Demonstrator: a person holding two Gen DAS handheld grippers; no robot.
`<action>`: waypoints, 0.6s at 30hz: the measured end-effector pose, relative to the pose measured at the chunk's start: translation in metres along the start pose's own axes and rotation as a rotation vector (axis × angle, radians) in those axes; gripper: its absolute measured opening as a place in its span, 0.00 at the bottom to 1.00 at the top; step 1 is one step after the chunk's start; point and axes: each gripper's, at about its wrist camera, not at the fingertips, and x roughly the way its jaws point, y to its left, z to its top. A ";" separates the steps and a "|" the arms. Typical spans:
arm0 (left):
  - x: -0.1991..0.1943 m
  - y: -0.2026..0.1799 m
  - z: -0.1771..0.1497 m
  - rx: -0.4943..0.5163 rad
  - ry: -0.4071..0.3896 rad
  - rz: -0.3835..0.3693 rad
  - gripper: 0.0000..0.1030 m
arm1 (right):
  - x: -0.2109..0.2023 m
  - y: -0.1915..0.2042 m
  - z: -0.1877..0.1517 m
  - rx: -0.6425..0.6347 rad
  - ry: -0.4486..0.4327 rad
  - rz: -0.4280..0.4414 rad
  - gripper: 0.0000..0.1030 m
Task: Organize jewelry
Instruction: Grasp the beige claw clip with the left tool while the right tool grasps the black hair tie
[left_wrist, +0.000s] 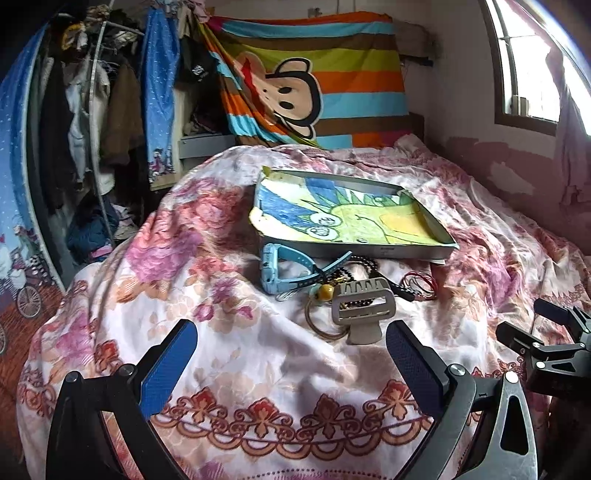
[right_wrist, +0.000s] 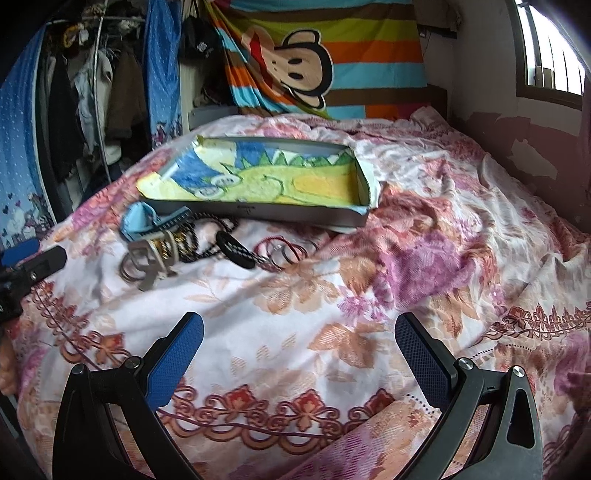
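Both claws hang over the bed, above its floral pink-and-white cover, and both hold nothing. The left claw has its blue-padded jaws spread wide, with bare cover between them. The right claw shows the same: jaws wide, only cover in the gap. In the left view the right claw pokes in at the right edge; in the right view the left claw peeks in at the left edge.

Now the jewelry. It lies in a loose heap on the cover, just ahead of the left claw. Nearest is a grey hair clip, standing on its teeth, right beside that claw's right finger. Under and beside the clip lie thin ring bangles. Behind it sits a light blue watch with its strap looped, and an amber bead close by. A string of dark beads runs across the pile, and red thin bangles lie to the right.

Just behind the heap is a shallow grey tray, lined with a crayon drawing in blue, green and yellow. No jewelry shows inside it. From the right view, the heap lies up and to the left, well apart from the right claw, and the tray sits behind it.
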 end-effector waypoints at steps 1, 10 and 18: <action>0.002 -0.002 0.001 0.006 0.002 -0.006 1.00 | 0.002 -0.002 0.000 0.003 0.006 0.003 0.99; 0.021 -0.011 0.014 0.063 0.021 -0.079 1.00 | 0.022 -0.012 0.015 -0.043 0.050 -0.013 0.99; 0.039 -0.004 0.021 0.008 0.056 -0.126 1.00 | 0.054 -0.018 0.041 -0.143 0.062 0.108 0.99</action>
